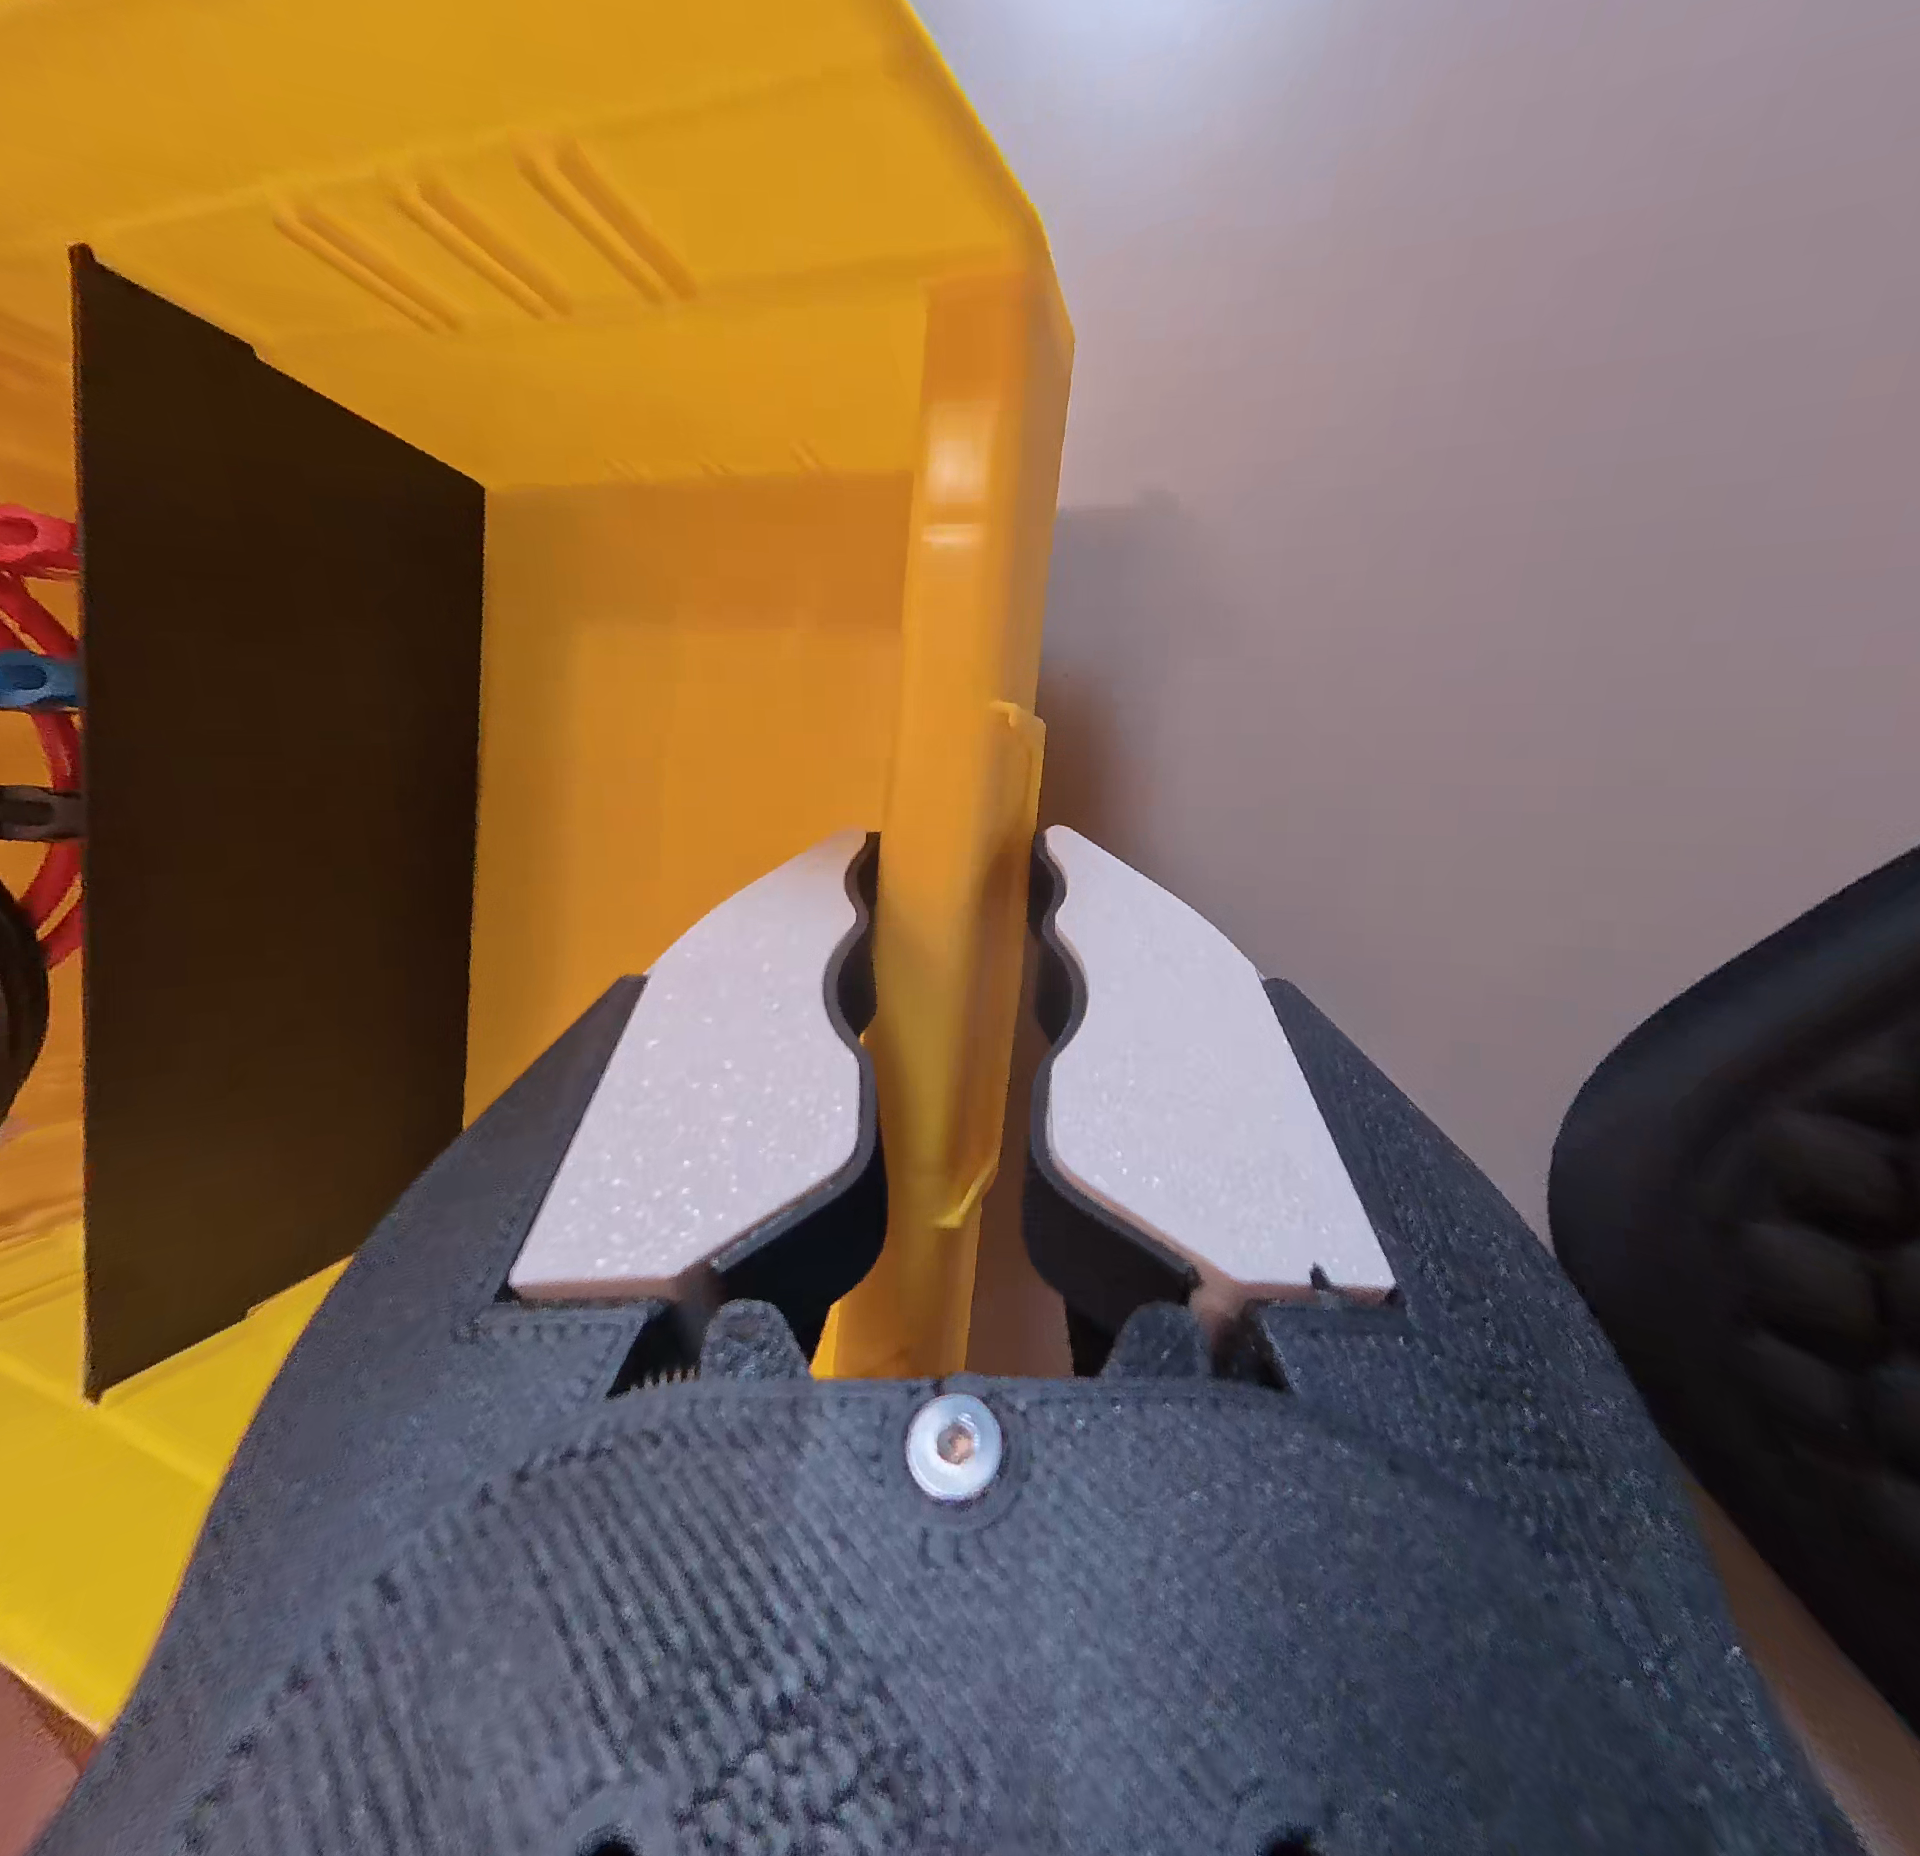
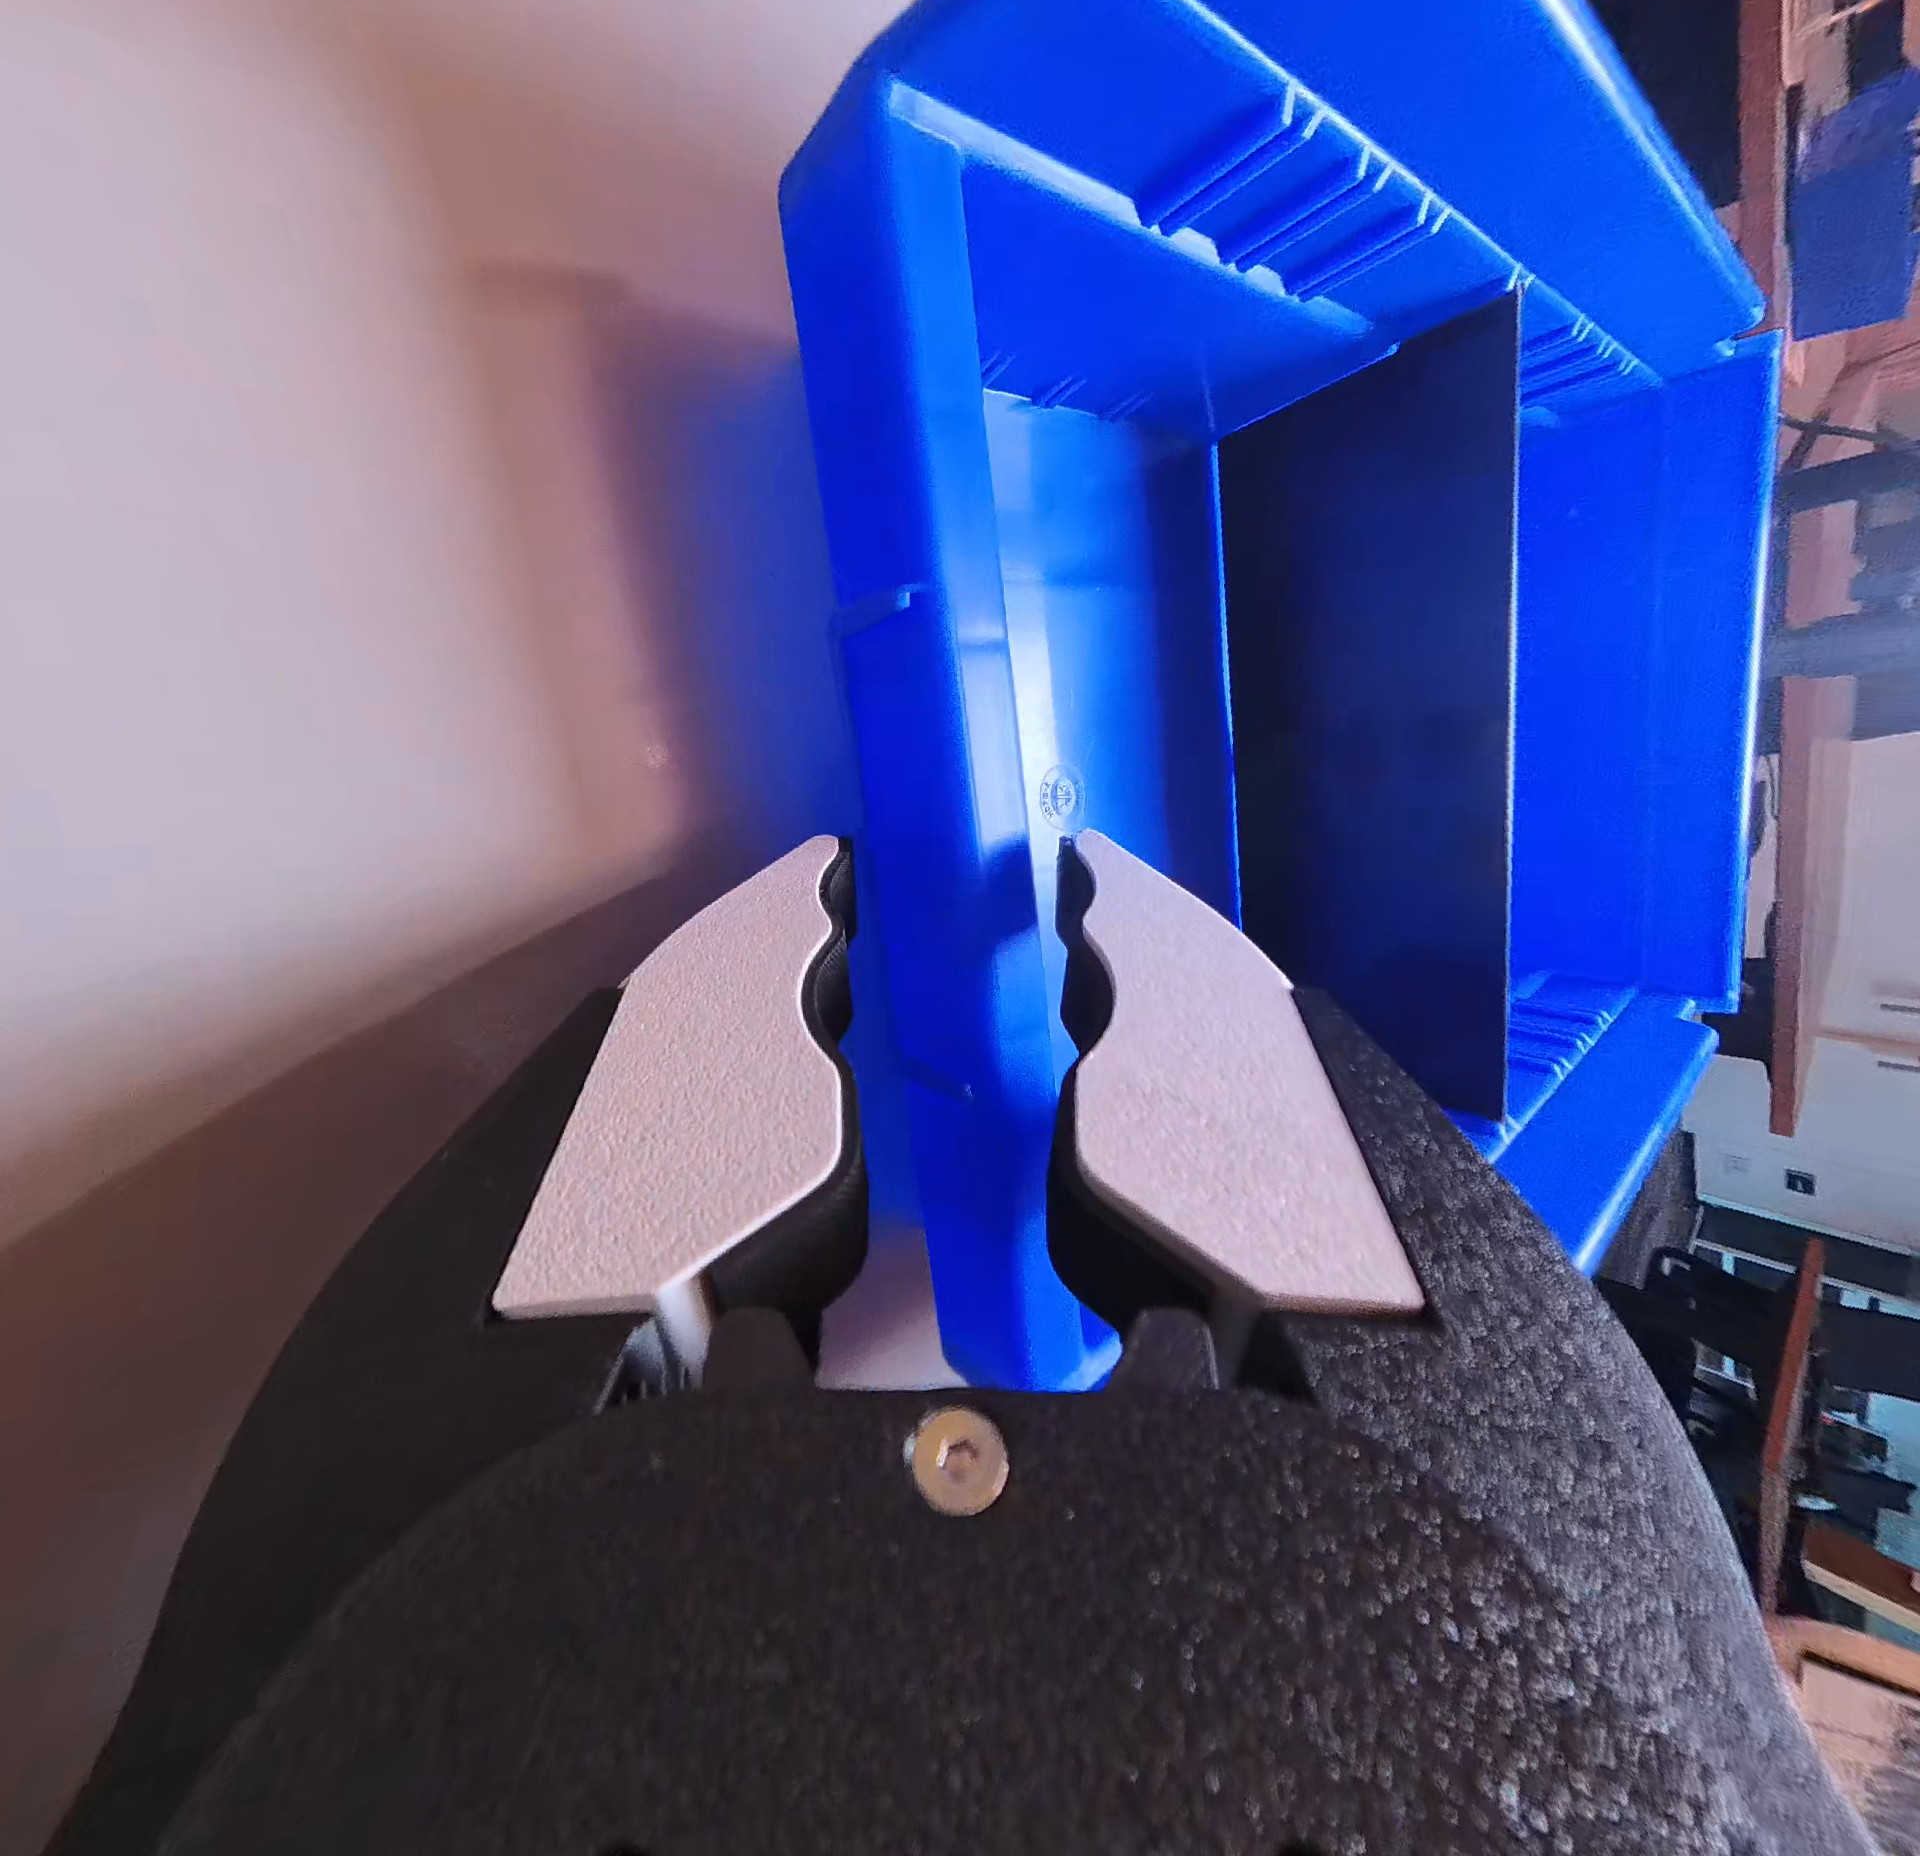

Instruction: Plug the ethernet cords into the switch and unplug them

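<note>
My left gripper (image 1: 954, 850) is shut on the side wall of a yellow plastic bin (image 1: 966, 601), one finger inside and one outside. A black divider panel (image 1: 281, 798) stands inside the bin. Beyond it, at the far left edge, I see red cords (image 1: 47, 622), a blue plug (image 1: 36, 679) and a black plug (image 1: 31, 809). My right gripper (image 2: 956, 850) is shut on the side wall of a blue plastic bin (image 2: 935, 518), which has its own dark divider (image 2: 1371, 746). No switch shows in either view.
A pale wall or table surface (image 1: 1455, 456) lies behind the yellow bin, and also behind the blue one (image 2: 312, 456). A dark rounded object (image 1: 1766, 1235) sits at the right of the left wrist view. Cluttered wooden shelving (image 2: 1839, 871) fills the right edge of the right wrist view. There is about 50 cm between the tips of the two grippers.
</note>
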`<state>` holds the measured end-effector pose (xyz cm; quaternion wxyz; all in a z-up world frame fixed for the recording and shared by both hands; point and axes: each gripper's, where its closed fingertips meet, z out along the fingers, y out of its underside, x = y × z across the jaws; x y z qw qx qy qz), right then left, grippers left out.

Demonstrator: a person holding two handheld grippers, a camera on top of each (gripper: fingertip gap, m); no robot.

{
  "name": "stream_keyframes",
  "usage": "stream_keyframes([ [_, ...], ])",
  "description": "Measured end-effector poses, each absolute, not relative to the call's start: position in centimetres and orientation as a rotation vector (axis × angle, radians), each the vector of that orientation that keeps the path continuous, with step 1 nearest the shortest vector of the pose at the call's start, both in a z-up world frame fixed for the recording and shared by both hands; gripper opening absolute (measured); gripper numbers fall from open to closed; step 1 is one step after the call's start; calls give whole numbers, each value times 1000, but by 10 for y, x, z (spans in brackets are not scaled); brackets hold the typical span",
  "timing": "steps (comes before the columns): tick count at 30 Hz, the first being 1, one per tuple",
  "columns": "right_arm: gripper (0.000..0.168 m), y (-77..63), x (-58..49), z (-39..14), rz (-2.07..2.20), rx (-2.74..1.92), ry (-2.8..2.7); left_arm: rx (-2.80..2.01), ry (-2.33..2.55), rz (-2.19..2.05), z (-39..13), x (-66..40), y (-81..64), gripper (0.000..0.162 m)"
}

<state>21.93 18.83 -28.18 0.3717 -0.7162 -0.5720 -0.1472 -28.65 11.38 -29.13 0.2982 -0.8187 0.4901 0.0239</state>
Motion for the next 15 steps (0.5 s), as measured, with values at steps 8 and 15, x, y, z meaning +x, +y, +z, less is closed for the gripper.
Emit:
stream_keyframes([
  [8, 32, 194, 214, -288, -424, -1848, -1536, -2203, 1352, 203, -295, -298, 119, 28],
  [15, 32, 200, 205, -288, -372, -1824, -1575, -2199, 1364, 143, -296, -297, 118, 27],
])
